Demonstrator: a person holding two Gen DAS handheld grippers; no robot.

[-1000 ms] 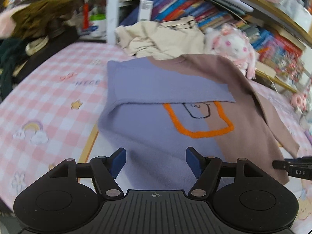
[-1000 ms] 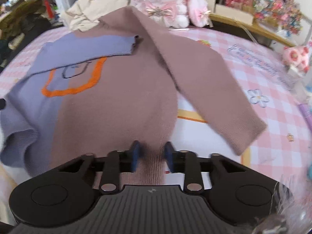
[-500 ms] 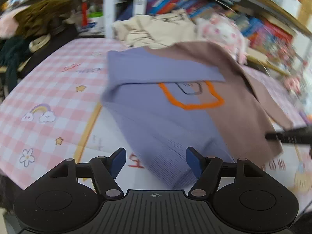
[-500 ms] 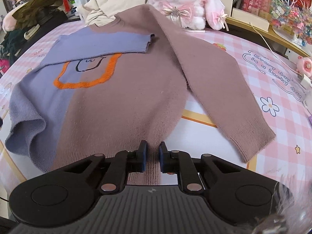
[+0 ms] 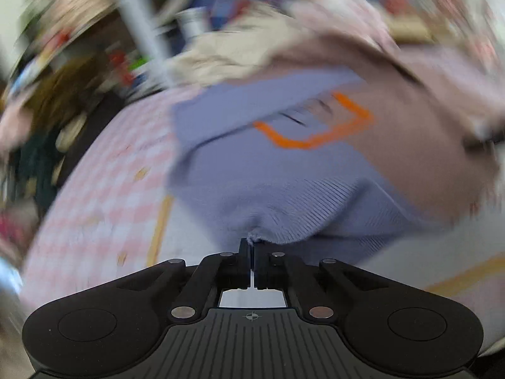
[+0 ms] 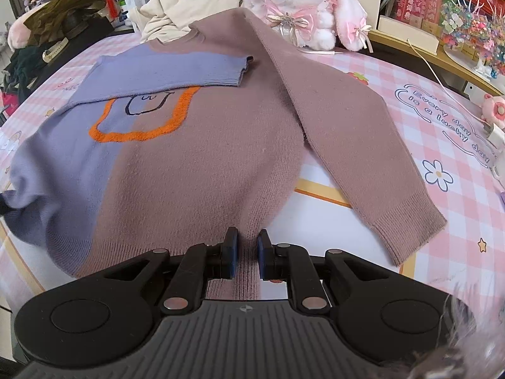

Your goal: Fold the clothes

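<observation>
A lilac and mauve sweater [image 6: 195, 164] with an orange outline lies on the pink checked table [image 6: 442, 107]. Its lilac sleeve is folded across the chest; the mauve sleeve [image 6: 356, 145] lies out to the right. My left gripper [image 5: 251, 249] is shut on the lilac bottom hem [image 5: 300, 214], which bunches at the fingertips; that view is blurred. My right gripper [image 6: 245, 246] has the mauve hem between its fingers with a narrow gap left, the fabric pinched into a ridge.
A pink plush rabbit [image 6: 300, 9] and a cream garment [image 6: 176, 9] sit behind the sweater. Shelves of books and trinkets [image 6: 457, 22] run along the back right. Dark clothes [image 6: 53, 22] are piled at the left.
My left gripper has closed on the lilac hem and is moving fast. My right gripper has opened slightly wider than half a second ago, still over the mauve hem.
</observation>
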